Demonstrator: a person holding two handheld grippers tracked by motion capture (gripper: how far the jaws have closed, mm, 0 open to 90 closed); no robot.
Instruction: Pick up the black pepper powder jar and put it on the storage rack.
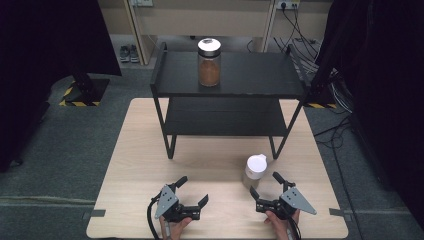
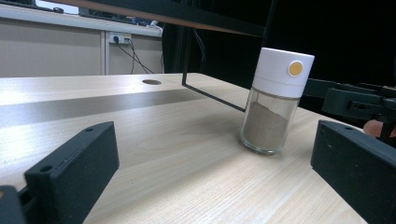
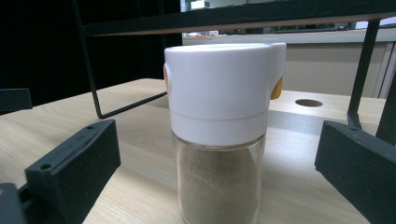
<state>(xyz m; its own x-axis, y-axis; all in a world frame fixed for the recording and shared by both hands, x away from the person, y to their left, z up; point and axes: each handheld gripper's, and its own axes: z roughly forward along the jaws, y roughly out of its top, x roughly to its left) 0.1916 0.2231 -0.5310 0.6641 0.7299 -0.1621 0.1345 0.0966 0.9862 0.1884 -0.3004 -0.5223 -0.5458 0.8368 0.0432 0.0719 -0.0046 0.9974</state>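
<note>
White-capped shaker (image 1: 255, 170): standing upright on table (image 1: 150, 150). Right gripper (image 1: 265, 189) facing it, jaws spread. Left gripper (image 1: 192, 190) lying well aside, jaws spread.

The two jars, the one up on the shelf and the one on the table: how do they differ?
The shelf jar has a dark lid with a shiny top; the table jar has a white cap with an orange button. The shelf jar holds reddish-brown contents, the table jar a greyish-tan powder. The shelf jar stands far from both claws; the table jar stands right before the right claw. Both are clear, upright and closed.
</note>
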